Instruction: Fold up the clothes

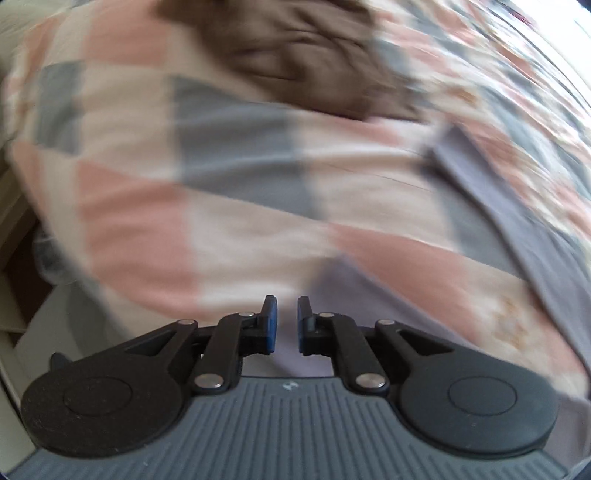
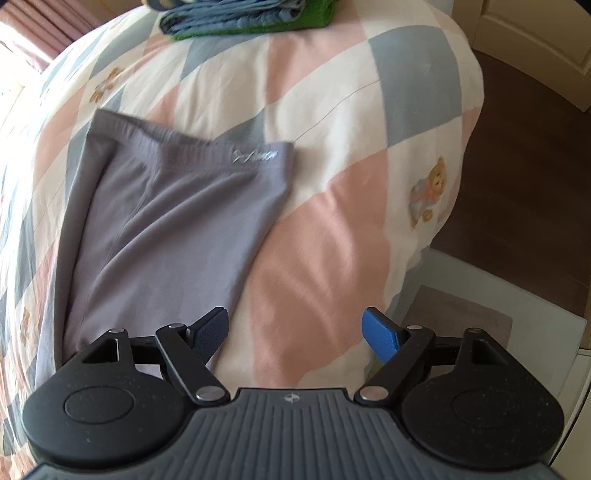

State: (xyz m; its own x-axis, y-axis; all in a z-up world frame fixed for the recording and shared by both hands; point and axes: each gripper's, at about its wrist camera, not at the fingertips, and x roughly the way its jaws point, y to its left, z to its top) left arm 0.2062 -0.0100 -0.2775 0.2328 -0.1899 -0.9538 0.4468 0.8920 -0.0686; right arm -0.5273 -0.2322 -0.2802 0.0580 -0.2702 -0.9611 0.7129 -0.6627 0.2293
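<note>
A grey-purple garment (image 2: 166,221) with an elastic waistband and a small silver logo lies flat on a checked quilt (image 2: 332,110). My right gripper (image 2: 295,328) hangs open just above the quilt. Its left pad is over the garment's lower right edge and nothing is between the fingers. The left wrist view is blurred. There my left gripper (image 1: 287,321) stands nearly closed, with a fold of the same grey-purple garment (image 1: 325,295) running up into the narrow gap between its blue pads.
A crumpled brown garment (image 1: 295,55) lies further back on the quilt. Folded blue and green clothes (image 2: 240,18) are stacked at the bed's far end. The bed's edge drops off to the right to a dark wooden floor (image 2: 517,166) and a pale mat (image 2: 480,295).
</note>
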